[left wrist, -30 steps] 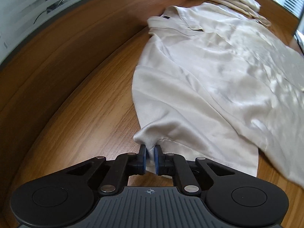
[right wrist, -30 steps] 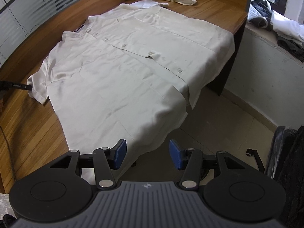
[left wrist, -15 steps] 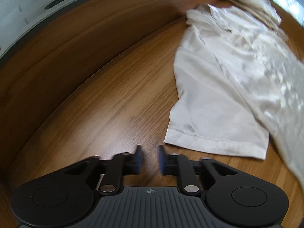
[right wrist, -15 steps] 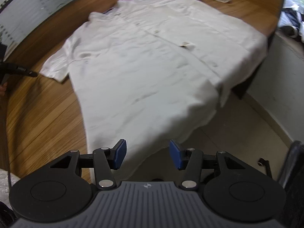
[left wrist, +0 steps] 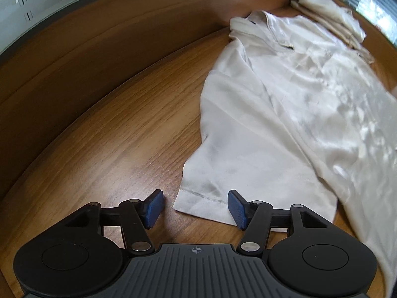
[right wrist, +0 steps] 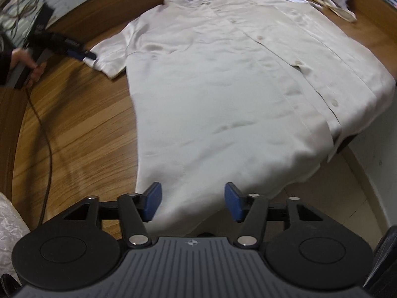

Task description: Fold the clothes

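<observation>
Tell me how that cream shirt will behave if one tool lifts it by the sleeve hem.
The shirt will likely go limp and drape, since its lower edge already sags over the table edge. Its satin sheen suggests it may slip between the left tool pads. Thin and probably light, it should trail behind the sleeve.

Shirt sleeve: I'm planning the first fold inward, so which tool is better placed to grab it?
Probably the left. The left tool is open with the sleeve hem right at its fingertips. The right tool, also open, sits at the shirt bottom hem, far from that sleeve.
</observation>
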The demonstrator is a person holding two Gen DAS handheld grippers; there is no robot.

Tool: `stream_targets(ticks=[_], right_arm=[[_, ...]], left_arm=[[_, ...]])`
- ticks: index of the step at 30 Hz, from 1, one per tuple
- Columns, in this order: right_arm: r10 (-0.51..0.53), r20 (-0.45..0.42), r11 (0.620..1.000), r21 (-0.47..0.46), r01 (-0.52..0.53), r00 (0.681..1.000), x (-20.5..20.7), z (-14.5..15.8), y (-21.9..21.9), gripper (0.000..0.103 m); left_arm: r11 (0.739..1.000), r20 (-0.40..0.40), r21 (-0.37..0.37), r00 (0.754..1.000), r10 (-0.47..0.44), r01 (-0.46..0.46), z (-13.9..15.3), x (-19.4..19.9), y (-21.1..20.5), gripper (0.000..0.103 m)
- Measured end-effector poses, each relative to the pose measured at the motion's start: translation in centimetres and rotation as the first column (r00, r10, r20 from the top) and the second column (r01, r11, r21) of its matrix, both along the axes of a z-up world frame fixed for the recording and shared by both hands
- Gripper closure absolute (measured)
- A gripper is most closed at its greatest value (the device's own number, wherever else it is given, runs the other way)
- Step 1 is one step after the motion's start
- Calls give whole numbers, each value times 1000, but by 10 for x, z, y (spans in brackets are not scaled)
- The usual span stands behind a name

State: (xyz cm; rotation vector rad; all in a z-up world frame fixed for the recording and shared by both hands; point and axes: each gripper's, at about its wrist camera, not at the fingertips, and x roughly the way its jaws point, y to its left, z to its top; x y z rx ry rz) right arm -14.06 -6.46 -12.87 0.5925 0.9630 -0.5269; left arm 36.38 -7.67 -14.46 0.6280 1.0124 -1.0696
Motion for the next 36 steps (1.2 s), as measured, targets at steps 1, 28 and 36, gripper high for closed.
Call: stream_targets(ticks=[1,28,36], right_arm=[[20,5,1000,5,-20,1000,4,0,3,36],[89,-111,987,-122,-103,990,34,-4,23,100],[-12,-66,990,-138,3,998,11,5,-6,100]], left_arm=[[1000,10,11,1000,-3,2,-2,-1,-2,43],[979,103,-205,995,9,13,34,-25,-3,87],[971,89,-239,996,1,20,56,-34,-27,92]])
